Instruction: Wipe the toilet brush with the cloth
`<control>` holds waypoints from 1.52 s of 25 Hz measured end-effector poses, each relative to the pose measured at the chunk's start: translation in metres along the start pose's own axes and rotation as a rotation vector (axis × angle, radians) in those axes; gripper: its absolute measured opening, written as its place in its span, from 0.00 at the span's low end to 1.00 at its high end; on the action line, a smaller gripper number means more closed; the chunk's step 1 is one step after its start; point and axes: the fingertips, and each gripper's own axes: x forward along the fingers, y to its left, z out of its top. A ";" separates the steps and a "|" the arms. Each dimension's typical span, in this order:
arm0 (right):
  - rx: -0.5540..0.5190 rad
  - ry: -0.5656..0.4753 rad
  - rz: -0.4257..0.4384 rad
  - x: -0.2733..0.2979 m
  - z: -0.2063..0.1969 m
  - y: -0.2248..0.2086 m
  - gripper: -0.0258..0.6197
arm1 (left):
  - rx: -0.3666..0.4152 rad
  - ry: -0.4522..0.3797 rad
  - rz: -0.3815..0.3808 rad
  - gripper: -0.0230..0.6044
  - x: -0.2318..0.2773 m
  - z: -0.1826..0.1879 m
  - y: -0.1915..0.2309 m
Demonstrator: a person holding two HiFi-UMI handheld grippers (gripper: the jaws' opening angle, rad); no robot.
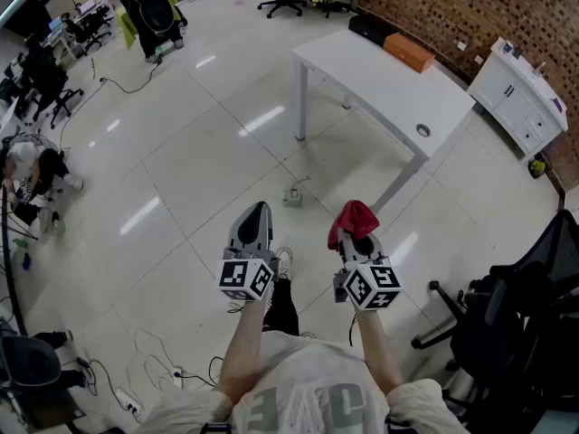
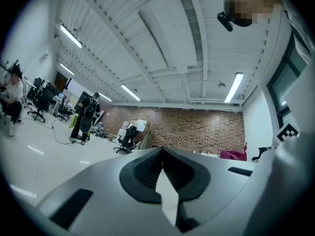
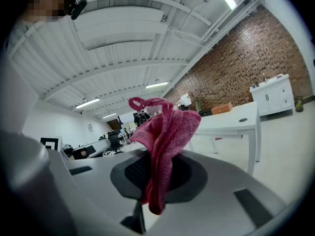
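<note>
Red cloth (image 1: 355, 219): pinched in the right tool, all bunched up. Pokes up and out past the jaw tips. One end hangs down between the jaws in the right gripper view (image 3: 165, 132).
Right tool (image 1: 358, 242): closed tight on the red cloth, held out in the air over the floor. Dark pads squeezed on both sides of the cloth (image 3: 156, 167).
Left tool (image 1: 256, 215): jaws pressed together with nothing between them (image 2: 162, 154). Held just beside the right tool, on its left.
Red cloth and left tool: side by side and near, with a gap between, not touching.
Marker cubes: one at the back end of each tool, left (image 1: 246, 279) and right (image 1: 373, 286), with black and white squares.
Arms (image 1: 242, 342): bare, one behind each tool, reaching forward from a pale shirt.
Floor (image 1: 181, 170): shiny white tiles, well below both tools and the red cloth.
White tabletop (image 1: 389, 84): ahead of the tools and off to the right, well apart from the red cloth.
Orange box (image 1: 409, 52): lying at the far end of the white tabletop, next to a black thing.
Brick wall (image 1: 434, 7): behind the white tabletop.
White cabinet (image 1: 520, 98): against the brick wall, at the far right.
Black chair (image 1: 516, 324): on the floor to the right of the right tool, apart from it.
</note>
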 end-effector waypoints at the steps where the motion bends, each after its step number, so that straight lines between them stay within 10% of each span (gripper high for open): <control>1: 0.000 -0.001 -0.006 0.025 0.006 -0.002 0.09 | 0.002 0.002 -0.007 0.04 0.021 0.003 0.015; 13: -0.072 -0.079 -0.012 0.264 0.115 -0.018 0.09 | 0.056 -0.033 -0.127 0.04 0.255 0.068 0.129; 27: -0.065 -0.018 0.016 0.331 0.106 -0.081 0.09 | 0.065 0.034 -0.036 0.04 0.299 0.011 0.169; 32: -0.157 -0.114 0.020 0.366 -0.001 -0.150 0.09 | 0.126 -0.023 -0.065 0.04 0.307 -0.131 0.210; 38: -0.159 -0.114 -0.005 0.454 -0.285 -0.301 0.09 | 0.120 -0.011 -0.119 0.04 0.307 -0.440 0.301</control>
